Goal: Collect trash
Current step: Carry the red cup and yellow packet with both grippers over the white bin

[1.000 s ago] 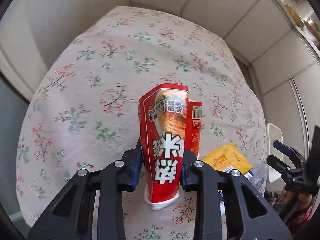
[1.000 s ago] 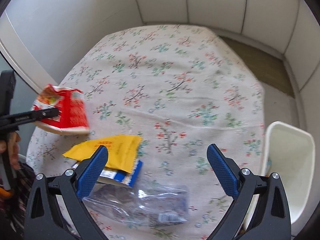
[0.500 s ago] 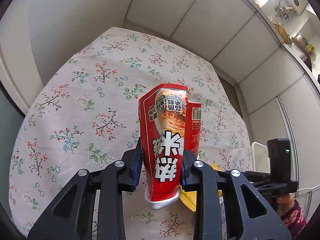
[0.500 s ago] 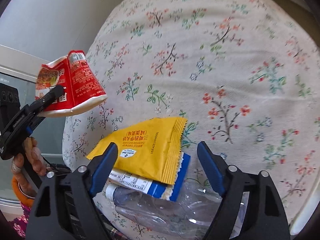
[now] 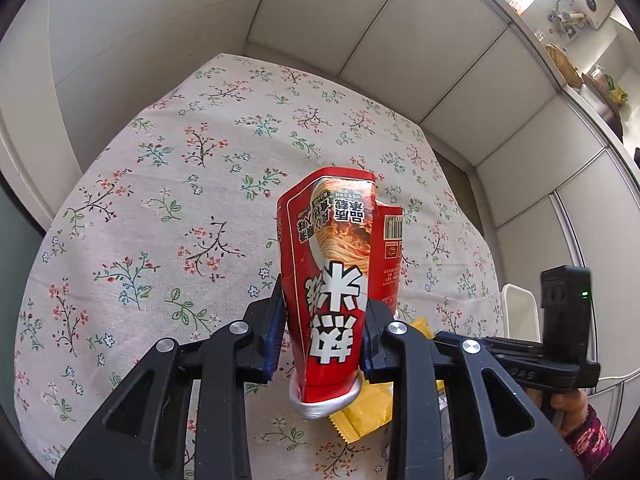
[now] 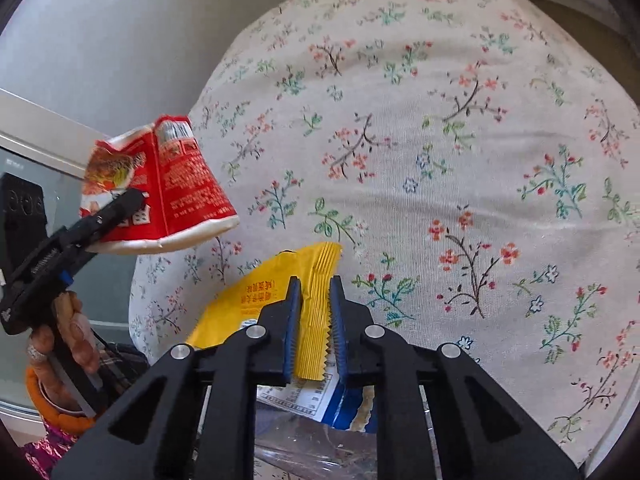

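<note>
Yellow wrapper [image 6: 316, 312] sits pinched between the right gripper's [image 6: 313, 320] fingers.

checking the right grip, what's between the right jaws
The crimped edge of the yellow wrapper sits between the right gripper jaws, nothing else, as the right wrist view shows.

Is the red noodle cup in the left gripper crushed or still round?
Crushed. The left gripper squeezes the red noodle cup flat between its fingers, and the rim in the right wrist view is bent out of round.
</note>
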Demonstrator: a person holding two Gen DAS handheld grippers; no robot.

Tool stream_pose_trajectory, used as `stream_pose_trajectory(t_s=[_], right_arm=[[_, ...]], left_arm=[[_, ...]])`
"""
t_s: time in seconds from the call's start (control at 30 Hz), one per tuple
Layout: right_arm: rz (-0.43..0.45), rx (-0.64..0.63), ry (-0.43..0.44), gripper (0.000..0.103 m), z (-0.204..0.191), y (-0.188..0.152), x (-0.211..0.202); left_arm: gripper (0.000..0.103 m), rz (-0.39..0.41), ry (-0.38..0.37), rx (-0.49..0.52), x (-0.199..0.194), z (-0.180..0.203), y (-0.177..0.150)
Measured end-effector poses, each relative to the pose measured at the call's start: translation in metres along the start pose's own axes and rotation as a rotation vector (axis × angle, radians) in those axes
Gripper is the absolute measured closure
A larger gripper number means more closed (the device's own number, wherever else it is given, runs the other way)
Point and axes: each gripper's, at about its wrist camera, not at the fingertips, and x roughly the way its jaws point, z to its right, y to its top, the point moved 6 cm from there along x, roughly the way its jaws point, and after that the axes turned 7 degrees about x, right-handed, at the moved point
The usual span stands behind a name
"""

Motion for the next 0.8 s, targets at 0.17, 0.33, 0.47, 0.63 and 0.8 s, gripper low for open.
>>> stream_pose_trajectory(t_s=[0.17,0.33,0.47,0.63,0.8], right_arm=[[0.121,-0.045,-0.027,0.089,-0.009,0.011,-0.028],[0.239,-0.07,-0.093,0.089,-0.01,0.02,-0.055],[0.332,-0.068,-0.144,0.089,-0.004,0.028,-0.077],[0.435,-0.081,-0.196,0.089,0.001,0.032,-0.104],[0.516,-0.096,-0.231,0.089,0.008,0.029,-0.136]], left_arm=[[0.075,0.033,0.01,-0.001,-0.008,0.003,-0.001],[0.075,0.066,0.026,0.03,-0.015,0.012,-0.001],[0.075,0.107,0.052,0.053,-0.022,0.02,0.0],[0.075,0.157,0.057,0.091,-0.034,0.04,0.001],[0.075,0.177,0.048,0.112,-0.039,0.06,0.004]])
